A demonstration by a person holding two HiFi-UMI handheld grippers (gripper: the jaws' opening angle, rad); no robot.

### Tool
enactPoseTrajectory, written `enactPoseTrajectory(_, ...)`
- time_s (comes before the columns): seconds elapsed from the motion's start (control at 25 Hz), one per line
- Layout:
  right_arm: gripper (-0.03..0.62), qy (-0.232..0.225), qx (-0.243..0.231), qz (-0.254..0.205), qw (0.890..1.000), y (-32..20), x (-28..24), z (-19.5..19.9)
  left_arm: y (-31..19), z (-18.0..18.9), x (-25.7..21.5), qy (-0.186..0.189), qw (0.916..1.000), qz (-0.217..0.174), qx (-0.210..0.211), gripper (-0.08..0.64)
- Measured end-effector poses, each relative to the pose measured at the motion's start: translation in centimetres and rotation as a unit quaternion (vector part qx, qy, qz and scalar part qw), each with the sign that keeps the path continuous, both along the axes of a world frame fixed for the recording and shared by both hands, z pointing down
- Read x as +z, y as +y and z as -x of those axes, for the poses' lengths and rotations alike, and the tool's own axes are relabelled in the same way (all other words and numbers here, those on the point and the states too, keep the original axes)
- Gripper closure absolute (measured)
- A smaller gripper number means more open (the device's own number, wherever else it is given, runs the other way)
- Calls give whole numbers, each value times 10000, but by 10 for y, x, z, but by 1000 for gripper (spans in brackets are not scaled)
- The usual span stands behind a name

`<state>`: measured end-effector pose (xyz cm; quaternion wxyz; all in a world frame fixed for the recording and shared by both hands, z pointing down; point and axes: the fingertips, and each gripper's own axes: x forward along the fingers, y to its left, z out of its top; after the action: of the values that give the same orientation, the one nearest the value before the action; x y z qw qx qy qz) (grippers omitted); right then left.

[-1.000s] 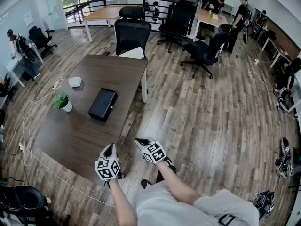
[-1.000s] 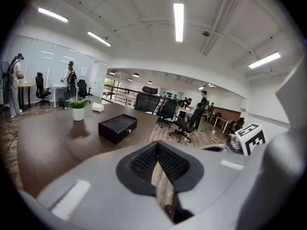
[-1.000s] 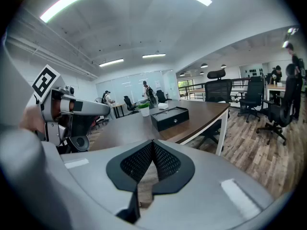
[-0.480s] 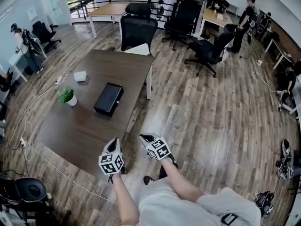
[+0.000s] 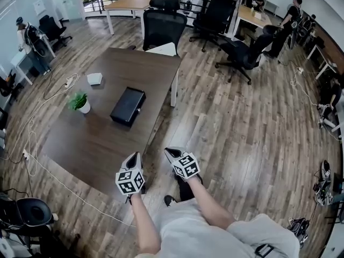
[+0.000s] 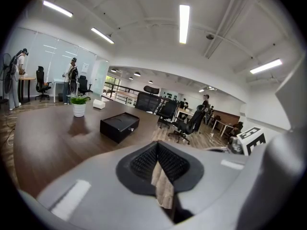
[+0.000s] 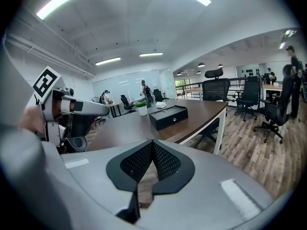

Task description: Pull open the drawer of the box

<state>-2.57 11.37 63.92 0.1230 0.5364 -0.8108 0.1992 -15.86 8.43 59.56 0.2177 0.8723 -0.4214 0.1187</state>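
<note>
Two grippers sit low in the middle of the frame: the left gripper and the right gripper, side by side at the near edge of the table, each with its jaws pressed together on nothing. Farther up, left of centre, the black box lies with its drawer closed, and a potted plant stands to its left.

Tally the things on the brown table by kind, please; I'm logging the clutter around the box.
Black box: 1
Potted plant: 1
Small white block: 1
White sheet-like thing at the table's far edge: 1
Total: 4
</note>
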Motion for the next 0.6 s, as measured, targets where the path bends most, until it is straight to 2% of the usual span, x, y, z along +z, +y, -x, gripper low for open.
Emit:
enactPoseTrajectory(0.4, 591, -137, -64, 55, 9999, -60, 8, -6, -52, -8, 6, -133, 9999, 4, -33, 505)
enactPoseTrajectory(0.6, 591, -154, -416, 125, 9989, -108, 9, -1, -106, -13, 7, -139, 9998, 12, -138, 505)
